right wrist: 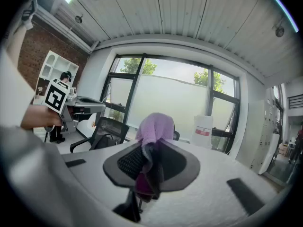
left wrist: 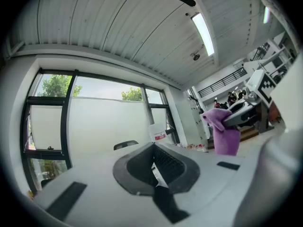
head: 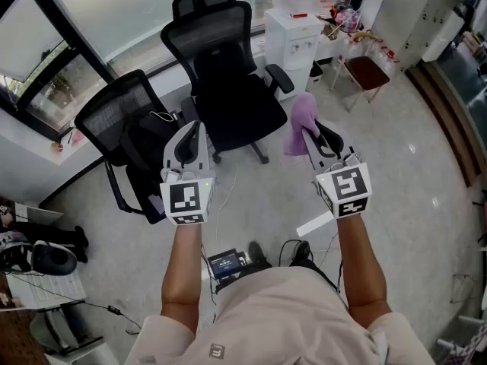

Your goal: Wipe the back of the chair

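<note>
Chair (head: 228,67): black, far ahead of both grippers.
Cloth (head: 301,124): purple, hangs from the right gripper (head: 319,139) (fingers (right wrist: 124,161) pinched tight on it).
Left gripper (head: 192,139): fingers closed, nothing inside.

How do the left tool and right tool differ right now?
The right tool is clamped on a purple cloth; the left tool holds nothing, its jaws together. The cloth droops from the right tool's tip, while the left tool's tip is bare. Both point toward the black chair, and neither touches it.
</note>
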